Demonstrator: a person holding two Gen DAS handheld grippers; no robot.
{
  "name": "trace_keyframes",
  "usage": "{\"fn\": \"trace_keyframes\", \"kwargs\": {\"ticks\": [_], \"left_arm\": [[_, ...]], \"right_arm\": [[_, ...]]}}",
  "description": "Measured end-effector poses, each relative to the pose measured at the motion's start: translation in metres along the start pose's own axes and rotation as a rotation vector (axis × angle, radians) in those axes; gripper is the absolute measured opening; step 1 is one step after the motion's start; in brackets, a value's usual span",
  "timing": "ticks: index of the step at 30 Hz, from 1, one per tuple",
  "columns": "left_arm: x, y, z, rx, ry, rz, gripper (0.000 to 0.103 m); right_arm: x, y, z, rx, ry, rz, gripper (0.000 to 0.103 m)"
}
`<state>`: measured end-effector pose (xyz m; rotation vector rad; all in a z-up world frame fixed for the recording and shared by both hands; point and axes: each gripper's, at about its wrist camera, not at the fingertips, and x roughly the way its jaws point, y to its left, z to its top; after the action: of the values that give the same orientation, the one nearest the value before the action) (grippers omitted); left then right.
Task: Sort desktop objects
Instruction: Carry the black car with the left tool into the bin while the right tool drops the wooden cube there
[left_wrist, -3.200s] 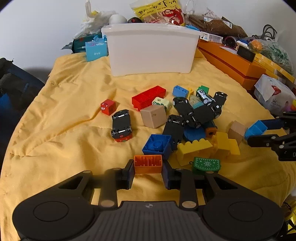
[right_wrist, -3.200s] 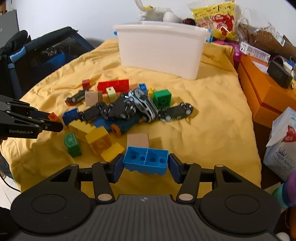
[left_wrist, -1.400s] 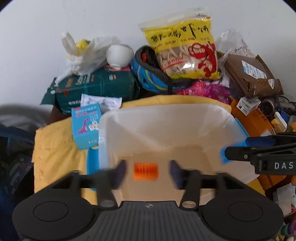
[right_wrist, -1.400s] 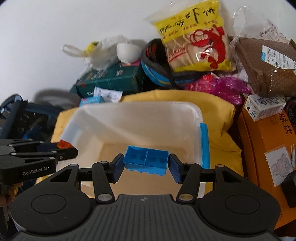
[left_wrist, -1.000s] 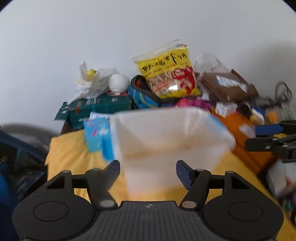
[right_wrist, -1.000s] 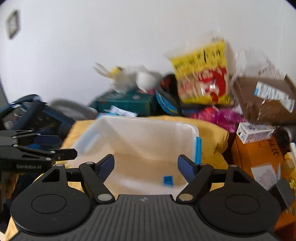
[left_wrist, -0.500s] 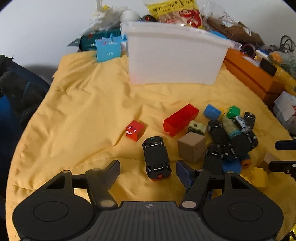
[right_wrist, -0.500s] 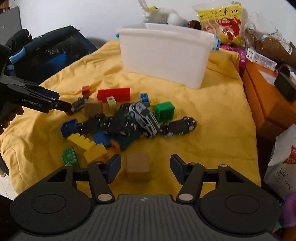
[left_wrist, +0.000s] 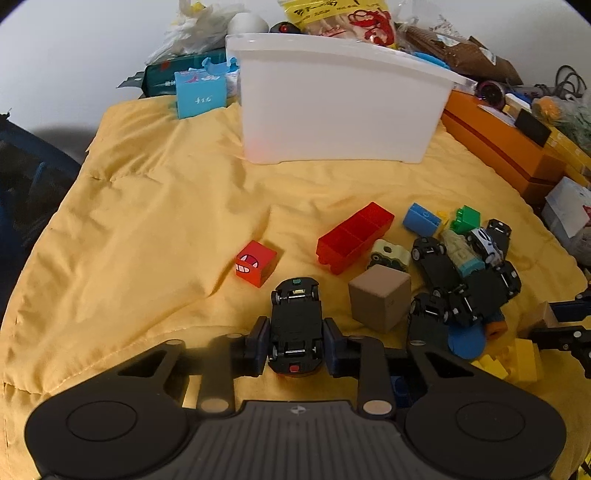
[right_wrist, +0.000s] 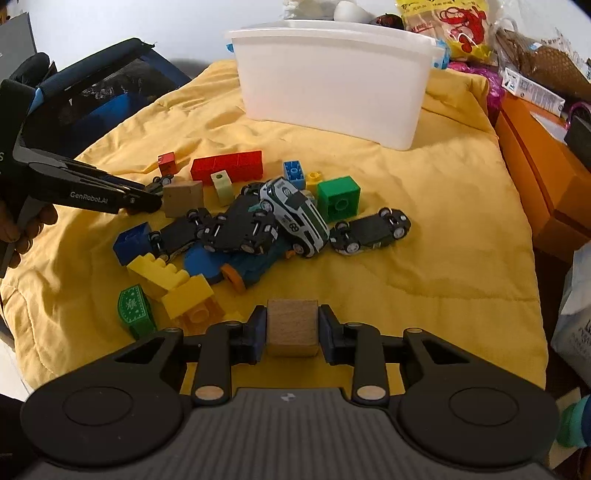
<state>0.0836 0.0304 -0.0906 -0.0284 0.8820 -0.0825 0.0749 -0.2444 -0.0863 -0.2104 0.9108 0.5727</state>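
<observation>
An upturned black toy car (left_wrist: 295, 314) lies on the yellow cloth (left_wrist: 147, 221), and my left gripper (left_wrist: 295, 334) is closing on it, its pads against the car's two sides. In the right wrist view the left gripper (right_wrist: 146, 201) reaches in from the left beside the toy pile. My right gripper (right_wrist: 292, 326) is closing on a wooden cube (right_wrist: 292, 317), which sits between its pads on the cloth (right_wrist: 424, 266). The white bin (left_wrist: 343, 110) (right_wrist: 332, 85) stands at the far end of the cloth.
A heap of black toy cars (right_wrist: 236, 229), a white-green car (right_wrist: 295, 210) and coloured bricks fills the middle. A red cube (left_wrist: 255, 263), a long red brick (left_wrist: 354, 236) and a second wooden cube (left_wrist: 380, 297) lie near. Orange boxes (left_wrist: 498, 144) and bags line the right.
Both grippers dropped their bricks into the bin, came back down to the cloth and narrowed: the left around the black car, the right around the wooden cube.
</observation>
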Motion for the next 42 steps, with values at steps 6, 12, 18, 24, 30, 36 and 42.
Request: {"fn": "trace_keyframes", "kwargs": {"ticks": [6,12,18,24,30,36,42], "left_arm": [[-0.014,0.002,0.005,0.011,-0.037,-0.009,0.033],[-0.045,0.007,0.025,-0.013,-0.12,-0.014,0.033],[-0.06,0.008,0.079,-0.052,-0.189,-0.042,0.033],[-0.059,0.0,0.164,-0.041,-0.192,-0.094,0.033],[-0.04,-0.004,0.228,-0.035,-0.193,-0.082,0.033],[-0.01,0.001,0.259,-0.061,-0.119,-0.081,0.033],[0.011,0.003,0.273,-0.055,-0.053,-0.081,0.033]], "right_arm": [[-0.004,-0.005,0.002,0.048,-0.006,0.022,0.033],[-0.033,-0.011,0.031,0.091,-0.125,0.032,0.033],[-0.051,-0.021,0.085,0.145,-0.23,0.052,0.033],[-0.053,-0.05,0.174,0.201,-0.288,0.08,0.033],[-0.036,-0.075,0.242,0.204,-0.295,0.049,0.033],[0.005,-0.092,0.272,0.239,-0.172,0.004,0.033],[0.03,-0.102,0.284,0.257,-0.065,-0.012,0.033]]}}
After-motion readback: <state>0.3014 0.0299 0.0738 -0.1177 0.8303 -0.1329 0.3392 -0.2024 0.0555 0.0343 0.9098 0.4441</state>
